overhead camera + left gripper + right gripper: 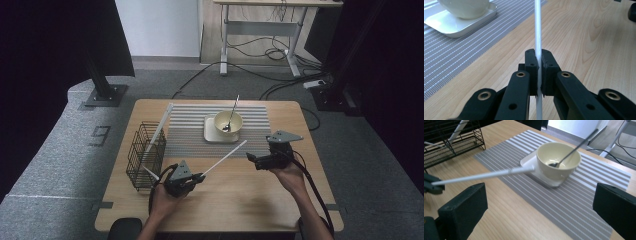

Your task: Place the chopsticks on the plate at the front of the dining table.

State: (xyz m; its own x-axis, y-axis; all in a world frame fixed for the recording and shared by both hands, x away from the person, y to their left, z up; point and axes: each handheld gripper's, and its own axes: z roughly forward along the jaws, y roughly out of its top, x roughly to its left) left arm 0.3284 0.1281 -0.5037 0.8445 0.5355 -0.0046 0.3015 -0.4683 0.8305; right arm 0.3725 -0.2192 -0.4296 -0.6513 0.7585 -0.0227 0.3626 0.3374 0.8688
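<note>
My left gripper (200, 177) is shut on a thin white stick (225, 157) near the table's front. The stick (538, 30) runs up between the two closed jaws (538, 60), and its far end points toward a cream bowl (228, 123). The bowl (559, 160) stands on a white square plate (527, 162) and holds a metal spoon (574, 147). My right gripper (252, 159) hovers right of the stick, open, its jaws wide apart (540, 202) with nothing between them. In the right gripper view the stick (486, 175) lies across the front, its tip just short of the plate.
A grey striped placemat (190, 135) lies under the plate. A black wire basket (145, 155) stands at the table's left with two more white sticks (159, 127) leaning in it. Bare wood lies in front of both grippers. Cables and a desk frame are on the floor beyond.
</note>
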